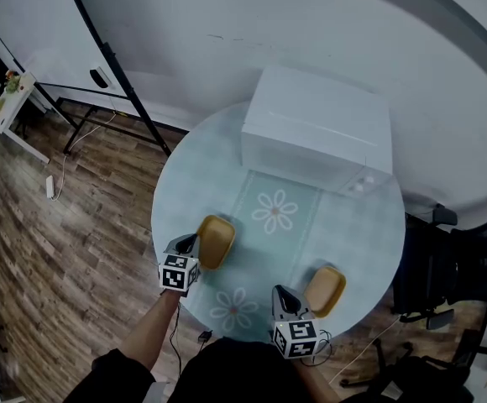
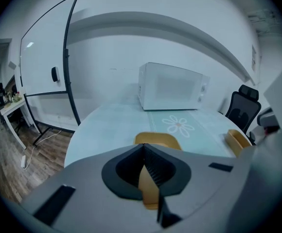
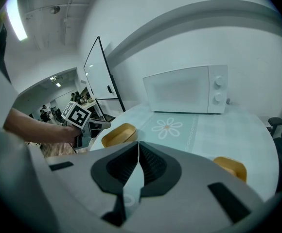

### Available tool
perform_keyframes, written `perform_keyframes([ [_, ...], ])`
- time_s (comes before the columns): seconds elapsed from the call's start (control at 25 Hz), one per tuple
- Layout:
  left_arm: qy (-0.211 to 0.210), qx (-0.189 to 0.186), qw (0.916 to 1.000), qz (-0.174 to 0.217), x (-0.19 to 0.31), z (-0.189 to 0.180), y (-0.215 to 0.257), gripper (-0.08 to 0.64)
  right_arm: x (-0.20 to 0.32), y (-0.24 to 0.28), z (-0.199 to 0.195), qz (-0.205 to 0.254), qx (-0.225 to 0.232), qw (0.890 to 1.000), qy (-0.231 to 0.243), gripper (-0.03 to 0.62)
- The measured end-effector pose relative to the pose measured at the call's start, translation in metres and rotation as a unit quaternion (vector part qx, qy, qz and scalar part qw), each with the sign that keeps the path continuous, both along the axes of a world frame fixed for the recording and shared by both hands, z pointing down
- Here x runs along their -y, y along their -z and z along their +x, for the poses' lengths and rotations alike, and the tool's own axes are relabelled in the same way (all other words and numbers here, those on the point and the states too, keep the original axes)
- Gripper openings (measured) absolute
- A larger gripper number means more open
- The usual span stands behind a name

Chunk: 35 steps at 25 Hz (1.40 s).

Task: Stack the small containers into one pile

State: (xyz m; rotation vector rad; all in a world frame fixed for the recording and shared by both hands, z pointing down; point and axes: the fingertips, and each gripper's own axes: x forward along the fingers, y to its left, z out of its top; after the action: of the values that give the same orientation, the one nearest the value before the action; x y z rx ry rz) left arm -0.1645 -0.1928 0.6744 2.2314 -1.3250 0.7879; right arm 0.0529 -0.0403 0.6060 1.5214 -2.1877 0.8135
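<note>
Two small yellow containers sit on the round table [image 1: 185, 183]. The left container [image 1: 217, 240] [image 2: 158, 140] lies near the table's left front edge. My left gripper [image 1: 191, 243] [image 2: 143, 149] is at its near rim, with yellow wall showing between the closed jaws. The right container [image 1: 326, 290] [image 3: 231, 168] sits at the front right. My right gripper [image 1: 284, 295] [image 3: 138, 144] hovers just left of it, shut and empty, with only table surface behind the jaws. In the right gripper view the left container [image 3: 119, 134] shows with the other gripper beside it.
A white microwave [image 1: 317, 128] stands at the back of the table, behind a runner with daisy prints [image 1: 275, 211]. A black office chair [image 1: 445, 267] is at the right. A whiteboard on a stand [image 1: 50, 32] is at the far left, over wooden floor.
</note>
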Motion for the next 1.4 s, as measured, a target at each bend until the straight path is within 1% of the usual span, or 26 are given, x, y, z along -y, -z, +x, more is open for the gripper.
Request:
perform_keyframes([
  [0.2,-0.02,-0.017,0.9997,0.005,-0.012,0.032,0.013,0.012,-0.007,0.003,0.009,0.008,0.002,1.0,-0.008,0.026],
  [0.52,-0.042,-0.038,0.9984,0.007,-0.03,0.075,0.029,0.012,-0.019,0.007,0.018,0.022,0.013,0.999,-0.036,0.025],
  [0.68,-0.066,-0.048,0.9967,0.005,-0.038,0.103,0.031,0.012,-0.03,0.007,0.032,0.022,0.013,0.998,-0.056,0.026],
  [0.84,-0.098,-0.048,0.994,0.004,-0.048,0.132,0.031,0.012,-0.043,0.007,0.048,0.021,0.012,0.997,-0.079,0.026],
  [1.12,-0.161,-0.052,0.9855,-0.007,-0.07,0.185,0.024,0.012,-0.065,0.005,0.078,0.021,0.005,0.991,-0.131,0.026],
  [1.4,-0.229,-0.054,0.9717,-0.023,-0.098,0.245,0.012,0.014,-0.091,0.004,0.11,0.015,-0.002,0.982,-0.188,0.026],
])
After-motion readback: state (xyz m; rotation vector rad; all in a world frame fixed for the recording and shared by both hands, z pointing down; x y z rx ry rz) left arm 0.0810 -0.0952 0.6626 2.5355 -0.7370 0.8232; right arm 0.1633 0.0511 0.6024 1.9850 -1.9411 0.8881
